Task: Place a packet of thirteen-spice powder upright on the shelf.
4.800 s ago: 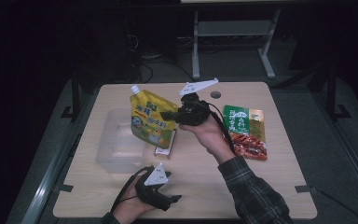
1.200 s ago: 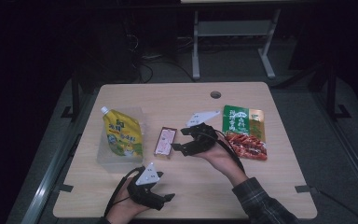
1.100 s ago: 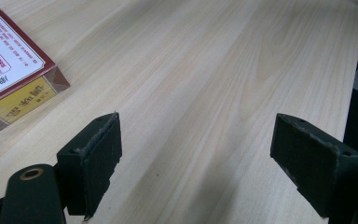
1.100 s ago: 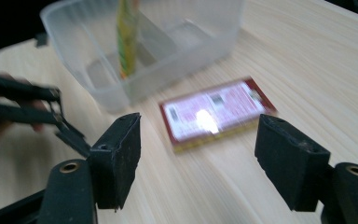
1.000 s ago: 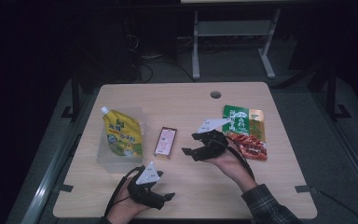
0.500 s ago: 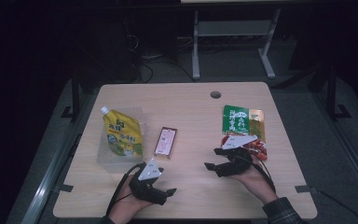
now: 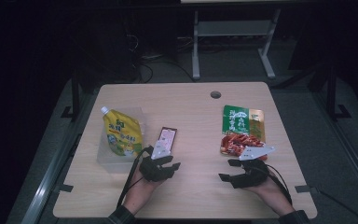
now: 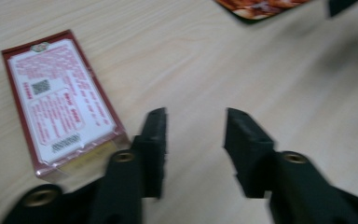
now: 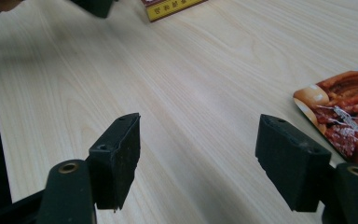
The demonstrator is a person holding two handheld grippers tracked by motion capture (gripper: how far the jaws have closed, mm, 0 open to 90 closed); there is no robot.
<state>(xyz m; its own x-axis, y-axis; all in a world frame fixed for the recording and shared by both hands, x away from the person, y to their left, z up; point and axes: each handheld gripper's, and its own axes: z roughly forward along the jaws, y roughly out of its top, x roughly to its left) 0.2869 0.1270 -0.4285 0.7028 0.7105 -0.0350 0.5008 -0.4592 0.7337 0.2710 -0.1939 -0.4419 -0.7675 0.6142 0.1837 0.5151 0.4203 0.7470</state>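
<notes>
A small red-edged packet (image 7: 167,137) lies flat at the table's middle. My left gripper (image 7: 171,162) sits just in front of it. In the left gripper view the packet (image 8: 60,102) lies left of my left gripper (image 8: 196,121), whose jaws have just been closing, with a gap and only bare wood between them. My right gripper (image 7: 227,170) rests open near the front right, just in front of a green and red food pouch (image 7: 242,130). The right gripper view shows that gripper (image 9: 198,133) wide open over bare wood, with the food pouch (image 9: 345,121) to its right.
A yellow spouted pouch (image 7: 121,135) lies in a clear tray (image 7: 105,156) at the table's left. The wooden table (image 7: 191,107) has a round cable hole (image 7: 216,94) near its far edge. A metal stand (image 7: 233,32) stands on the floor behind.
My right hand has drawn back from the table's middle toward the front right and sunk lower. My left hand has crept forward toward the small packet, and its jaws stand narrower.
</notes>
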